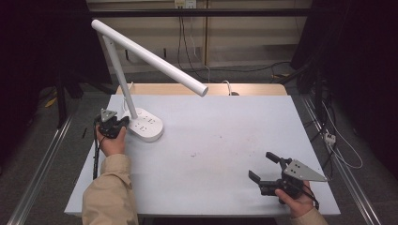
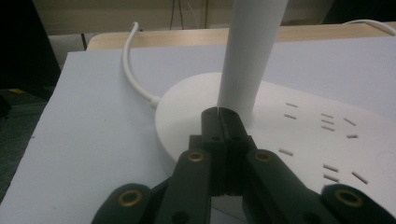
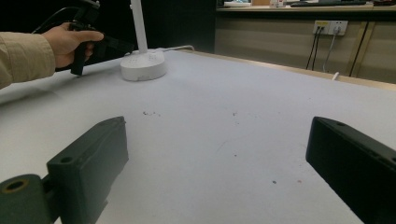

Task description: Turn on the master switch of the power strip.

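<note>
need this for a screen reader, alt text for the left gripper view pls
The left gripper, jaws shut together, rests over the white round base of a desk lamp, tips at the foot of its upright post. A white cord curves from the base across the pale table.

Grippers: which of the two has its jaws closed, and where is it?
The left gripper: its jaws are pressed together, tips at the foot of the desk lamp's post over the base. The right gripper is spread wide over the bare table.
</note>
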{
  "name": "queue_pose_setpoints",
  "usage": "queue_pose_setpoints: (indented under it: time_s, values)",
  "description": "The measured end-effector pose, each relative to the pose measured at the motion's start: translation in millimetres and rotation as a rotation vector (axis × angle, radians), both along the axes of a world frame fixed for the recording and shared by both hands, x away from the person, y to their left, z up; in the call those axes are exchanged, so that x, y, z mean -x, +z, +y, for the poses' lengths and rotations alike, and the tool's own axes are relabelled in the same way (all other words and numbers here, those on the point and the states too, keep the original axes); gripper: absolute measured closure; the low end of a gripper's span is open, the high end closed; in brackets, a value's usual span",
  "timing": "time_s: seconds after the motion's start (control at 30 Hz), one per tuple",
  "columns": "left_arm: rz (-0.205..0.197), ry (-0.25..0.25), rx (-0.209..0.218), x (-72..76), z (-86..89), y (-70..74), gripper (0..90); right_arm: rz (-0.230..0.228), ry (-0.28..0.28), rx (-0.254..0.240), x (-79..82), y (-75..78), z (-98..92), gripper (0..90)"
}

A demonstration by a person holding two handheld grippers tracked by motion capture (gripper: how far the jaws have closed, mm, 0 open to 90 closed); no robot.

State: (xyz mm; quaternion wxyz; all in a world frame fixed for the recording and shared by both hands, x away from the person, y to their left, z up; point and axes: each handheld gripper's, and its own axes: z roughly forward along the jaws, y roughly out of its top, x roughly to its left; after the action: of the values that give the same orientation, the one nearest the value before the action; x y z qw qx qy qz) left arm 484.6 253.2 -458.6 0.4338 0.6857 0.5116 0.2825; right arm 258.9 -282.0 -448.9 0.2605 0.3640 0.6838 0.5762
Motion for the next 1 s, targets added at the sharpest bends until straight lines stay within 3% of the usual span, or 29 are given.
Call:
queue_pose_setpoints:
  time_s: [0.27, 0.63, 1.0]
  values:
    - [-0.005, -0.007, 0.009, -1.6, -2.6, -1.6, 90.0, 0.001, 0.001, 0.001, 0.0, -0.1, 0.1, 5.2]
    - [-0.003, 0.009, -0.032, -1.4, -7.2, -1.5, 90.0, 0.002, 0.001, 0.000, 1.1, 0.1, -0.4, 5.2]
    - [0.007, 0.035, -0.018, -1.3, -8.7, -2.4, 90.0, 0.001, 0.004, 0.001, 2.2, 0.1, -0.3, 5.1]
